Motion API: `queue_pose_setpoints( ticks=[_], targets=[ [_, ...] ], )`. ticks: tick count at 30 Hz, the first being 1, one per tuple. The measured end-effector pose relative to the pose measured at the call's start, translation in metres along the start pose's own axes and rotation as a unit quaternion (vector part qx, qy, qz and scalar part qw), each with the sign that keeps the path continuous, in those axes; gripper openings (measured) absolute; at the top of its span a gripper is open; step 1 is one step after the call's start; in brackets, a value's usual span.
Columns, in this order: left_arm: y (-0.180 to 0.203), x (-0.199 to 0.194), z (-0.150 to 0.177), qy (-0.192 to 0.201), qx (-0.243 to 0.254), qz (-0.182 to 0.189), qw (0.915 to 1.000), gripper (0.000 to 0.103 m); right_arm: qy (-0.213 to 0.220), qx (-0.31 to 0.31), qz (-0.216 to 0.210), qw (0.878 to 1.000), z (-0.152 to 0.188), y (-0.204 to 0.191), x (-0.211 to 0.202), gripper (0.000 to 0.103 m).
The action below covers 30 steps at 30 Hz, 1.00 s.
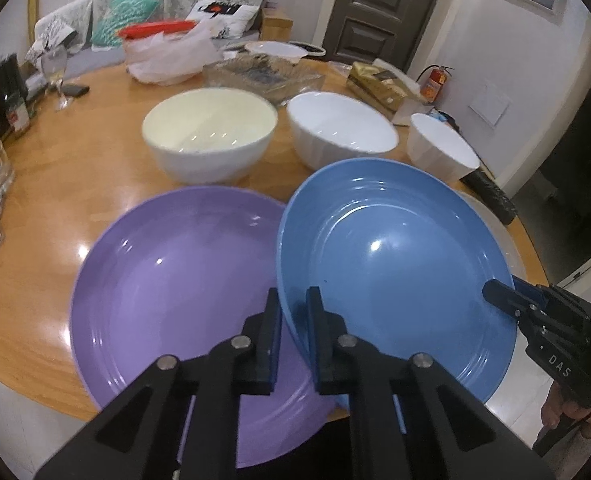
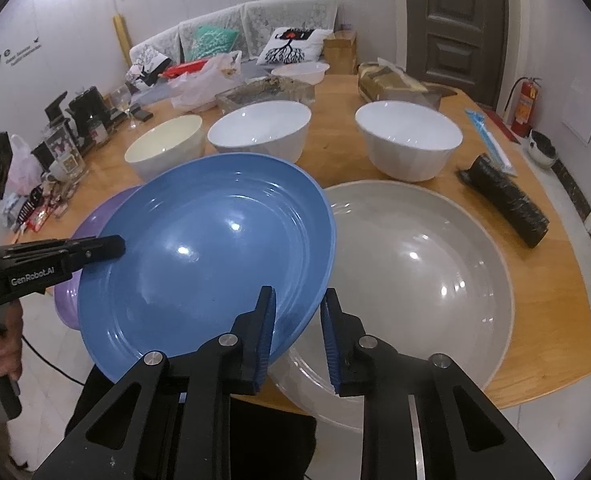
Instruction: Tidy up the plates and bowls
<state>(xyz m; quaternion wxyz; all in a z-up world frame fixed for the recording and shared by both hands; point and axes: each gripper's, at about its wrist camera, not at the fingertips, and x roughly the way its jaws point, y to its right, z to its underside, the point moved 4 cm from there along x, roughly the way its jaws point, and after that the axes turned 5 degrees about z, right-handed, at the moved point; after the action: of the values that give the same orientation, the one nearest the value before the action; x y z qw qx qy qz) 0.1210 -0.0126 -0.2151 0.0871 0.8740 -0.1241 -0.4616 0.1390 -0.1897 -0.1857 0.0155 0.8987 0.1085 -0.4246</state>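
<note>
Blue plate [image 1: 391, 264] lifted off wooden table [image 1: 55, 208], tilted, held by rim from both sides. Left gripper [image 1: 293, 312] clamped on plate's near-left rim, one finger above, one below. Right gripper [image 2: 297, 316] straddles near-right rim, gap visible beside rim; whether it clamps, cannot tell. Plate overlaps purple plate [image 1: 167, 304] on left, grey plate [image 2: 423, 280] on right. Behind: cream bowl [image 1: 209, 132], two white bowls [image 1: 341, 128] [image 1: 441, 146] in row.
</note>
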Motion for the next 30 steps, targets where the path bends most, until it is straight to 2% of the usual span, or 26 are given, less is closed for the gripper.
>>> queue_pose_setpoints(
  ticks=[4, 8, 14, 20, 30],
  targets=[
    [0.024, 0.002, -0.009, 0.002, 0.024, 0.005, 0.9997, 0.009, 0.011, 0.014, 0.019, 1.0, 0.0, 0.02, -0.011, 0.02],
    [0.058, 0.016, -0.014, -0.006, 0.056, 0.01, 0.9984, 0.01, 0.019, 0.023, 0.057, 0.998, 0.006, 0.044, -0.02, 0.02],
    [0.099, 0.039, -0.02, -0.023, 0.096, 0.017, 0.995, 0.01, 0.012, 0.05, 0.086, 0.995, 0.021, 0.083, -0.023, 0.02],
    [0.116, 0.071, -0.018, -0.054, 0.125, -0.001, 0.9907, 0.016, 0.005, 0.043, 0.116, 0.992, 0.027, 0.096, -0.018, 0.02],
    [0.126, 0.083, -0.016, -0.055, 0.151, -0.024, 0.9867, 0.019, 0.001, 0.041, 0.122, 0.992, 0.029, 0.099, -0.01, 0.027]
  ],
)
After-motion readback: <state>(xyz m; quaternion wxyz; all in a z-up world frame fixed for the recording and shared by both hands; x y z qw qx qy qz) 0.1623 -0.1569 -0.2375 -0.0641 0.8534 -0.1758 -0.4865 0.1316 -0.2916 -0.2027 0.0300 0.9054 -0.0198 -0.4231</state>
